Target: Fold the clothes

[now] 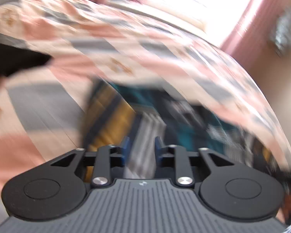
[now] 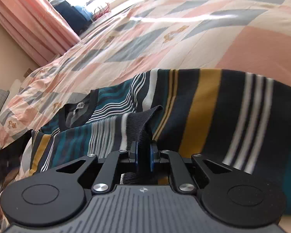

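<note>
Right claw [image 2: 143,155] pinches striped sweater [image 2: 203,104] cuff.

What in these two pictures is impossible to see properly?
- Left wrist view: motion blur smears the striped sweater, so whether the left gripper holds cloth is unclear.
- Right wrist view: the right gripper hides the cuff end it pinches.
- The sweater's right part runs past the picture's edge.
</note>
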`<state>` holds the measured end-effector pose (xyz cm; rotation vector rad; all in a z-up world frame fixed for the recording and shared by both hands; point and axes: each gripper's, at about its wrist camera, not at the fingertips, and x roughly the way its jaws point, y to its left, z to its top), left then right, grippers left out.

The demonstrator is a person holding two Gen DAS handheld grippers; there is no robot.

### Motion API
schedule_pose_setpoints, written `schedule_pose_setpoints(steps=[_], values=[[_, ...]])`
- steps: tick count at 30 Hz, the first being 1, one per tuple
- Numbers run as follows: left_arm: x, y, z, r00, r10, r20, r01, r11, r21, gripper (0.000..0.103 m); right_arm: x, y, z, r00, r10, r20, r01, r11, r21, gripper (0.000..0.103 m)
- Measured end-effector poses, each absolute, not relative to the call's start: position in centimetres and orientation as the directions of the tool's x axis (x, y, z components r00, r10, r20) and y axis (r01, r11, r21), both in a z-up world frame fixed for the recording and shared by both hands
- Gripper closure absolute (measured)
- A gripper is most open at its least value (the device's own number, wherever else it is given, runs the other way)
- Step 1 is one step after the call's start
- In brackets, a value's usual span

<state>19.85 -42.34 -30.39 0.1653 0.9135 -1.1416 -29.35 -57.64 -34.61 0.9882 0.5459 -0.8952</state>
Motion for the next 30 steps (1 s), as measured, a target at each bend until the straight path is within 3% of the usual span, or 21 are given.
schedule_pose_setpoints(steps=[4, 5, 8, 13, 16, 18, 25, 30], values=[[26.2, -45.5, -31.2, 0.157, -0.688, -0.708, 0.765, 0.538, -0.353, 0.096, -28.9, -57.5, -36.1, 0.507, -0.376, -0.776, 0.862, 0.211, 0.461, 0.091], [27.4, -46.4, -31.6, 0.152, -0.684, -0.714, 0.747, 0.552, -0.370, 0.097, -28.6, -57.8, -36.3, 0.511, -0.385, -0.768, 0.859, 0.202, 0.470, 0.086], [30.2, -48.9, -33.8, 0.082, -0.672, -0.736, 0.696, 0.567, -0.440, 0.097, -28.2, -58.5, -36.9, 0.531, -0.414, -0.739, 0.843, 0.171, 0.510, 0.055], [33.8, -50.6, -37.6, -0.023, -0.694, -0.720, 0.499, 0.616, -0.610, 0.093, -28.6, -59.4, -37.8, 0.556, -0.403, -0.727, 0.820, 0.123, 0.558, 0.056], [34.6, -51.6, -38.0, -0.080, -0.709, -0.701, 0.456, 0.600, -0.658, 0.081, -28.9, -59.6, -38.1, 0.571, -0.388, -0.723, 0.809, 0.117, 0.576, 0.056], [34.9, -53.0, -37.9, -0.120, -0.683, -0.720, 0.488, 0.591, -0.642, 0.071, -28.8, -59.9, -38.0, 0.574, -0.379, -0.725, 0.809, 0.128, 0.573, 0.056], [34.0, -58.6, -36.5, -0.117, -0.447, -0.887, 0.813, 0.469, -0.344, 0.072, -28.5, -60.6, -38.0, 0.582, -0.345, -0.736, 0.810, 0.174, 0.559, 0.055], [32.5, -60.8, -34.0, -0.087, -0.417, -0.905, 0.944, 0.255, -0.208, 0.071, -28.6, -60.7, -37.2, 0.569, -0.355, -0.742, 0.822, 0.208, 0.530, 0.057]])
